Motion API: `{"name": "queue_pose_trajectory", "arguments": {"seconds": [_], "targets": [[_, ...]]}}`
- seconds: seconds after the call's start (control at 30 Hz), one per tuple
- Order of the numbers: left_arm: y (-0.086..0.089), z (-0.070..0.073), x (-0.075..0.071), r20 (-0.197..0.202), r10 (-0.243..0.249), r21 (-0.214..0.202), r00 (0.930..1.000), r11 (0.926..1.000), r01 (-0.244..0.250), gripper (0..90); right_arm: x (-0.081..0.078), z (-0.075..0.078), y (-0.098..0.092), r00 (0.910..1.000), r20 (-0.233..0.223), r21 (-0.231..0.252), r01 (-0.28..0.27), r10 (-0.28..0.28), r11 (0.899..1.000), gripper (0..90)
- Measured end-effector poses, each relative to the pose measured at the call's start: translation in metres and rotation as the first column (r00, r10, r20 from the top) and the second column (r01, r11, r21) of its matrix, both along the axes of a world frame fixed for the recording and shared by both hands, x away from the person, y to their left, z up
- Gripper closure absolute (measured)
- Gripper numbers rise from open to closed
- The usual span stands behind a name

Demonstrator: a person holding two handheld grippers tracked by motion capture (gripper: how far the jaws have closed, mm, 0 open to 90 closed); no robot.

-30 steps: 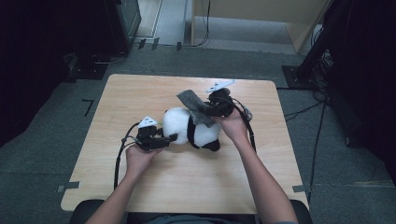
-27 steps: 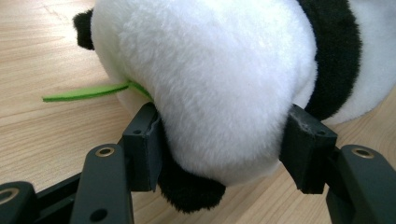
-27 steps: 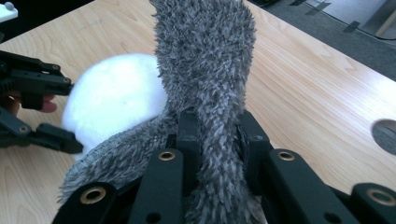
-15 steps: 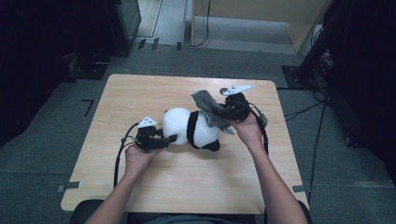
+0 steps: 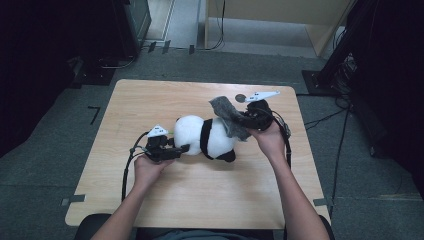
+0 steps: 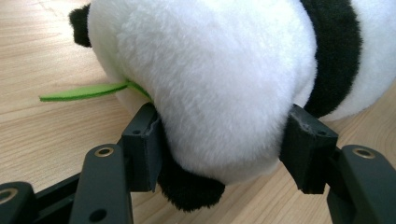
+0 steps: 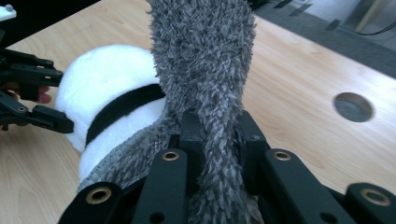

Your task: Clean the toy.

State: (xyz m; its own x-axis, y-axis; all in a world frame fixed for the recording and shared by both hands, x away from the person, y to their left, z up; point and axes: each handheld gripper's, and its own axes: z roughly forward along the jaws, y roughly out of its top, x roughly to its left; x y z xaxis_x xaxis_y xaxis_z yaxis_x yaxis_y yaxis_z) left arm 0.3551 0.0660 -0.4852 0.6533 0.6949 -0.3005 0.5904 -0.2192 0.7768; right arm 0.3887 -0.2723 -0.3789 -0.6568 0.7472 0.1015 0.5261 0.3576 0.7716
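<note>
Panda [image 6: 219, 79] squeezed between left fingers [image 6: 144, 140]; grey cloth [image 7: 205, 70] apparently clenched by right fingers [image 7: 194, 135].

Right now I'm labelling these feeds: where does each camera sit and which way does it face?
High view: above the table, looking forward and down; both forearms, left claw, right claw.
Left gripper view: on left claw, facing the toy panda it clamps.
Right gripper view: on right claw, facing the grey cloth.
All share the toy panda.

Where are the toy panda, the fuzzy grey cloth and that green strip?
toy panda [image 5: 192, 134]: high view, white rump.
grey cloth [image 7: 205, 60]: right gripper view, its raised upper part.
green strip [image 6: 79, 92]: left gripper view, middle of the strip.
</note>
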Motion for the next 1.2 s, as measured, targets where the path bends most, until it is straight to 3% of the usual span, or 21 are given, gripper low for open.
{"name": "queue_pose_trajectory", "arguments": {"seconds": [0.17, 0.3, 0.5, 0.67, 1.03, 1.2], "targets": [[-0.001, 0.000, -0.001, 0.004, 0.006, 0.007, 1.0000, 1.0000, -0.006, 38.2, -0.010, 0.005, -0.019, 0.9975, 0.034, -0.020, 0.063, -0.063, 0.998, 77.7], [-0.002, 0.001, -0.002, -0.002, 0.014, 0.000, 0.9999, 0.9999, -0.014, 38.3, -0.015, -0.003, -0.031, 0.9947, 0.021, -0.012, 0.101, -0.101, 0.995, 77.4], [-0.003, 0.000, -0.002, -0.006, 0.014, -0.001, 0.9999, 0.9999, -0.014, 38.4, -0.019, -0.022, -0.021, 0.9968, -0.006, 0.013, 0.080, -0.080, 0.997, 76.9], [-0.004, -0.001, -0.004, 0.000, 0.020, -0.001, 0.9998, 0.9998, -0.020, 38.6, -0.020, -0.032, -0.009, 0.9968, -0.009, -0.010, 0.080, -0.080, 0.997, 76.6], [-0.006, -0.001, -0.006, 0.021, 0.022, 0.010, 0.9995, 0.9997, -0.022, 38.8, -0.029, -0.053, -0.018, 0.9937, -0.020, 0.039, 0.111, -0.110, 0.993, 76.8], [-0.005, -0.002, -0.005, 0.017, 0.020, 0.005, 0.9996, 0.9998, -0.020, 38.8, -0.032, -0.064, -0.022, 0.9910, -0.055, 0.061, 0.125, -0.122, 0.990, 76.8]]}}
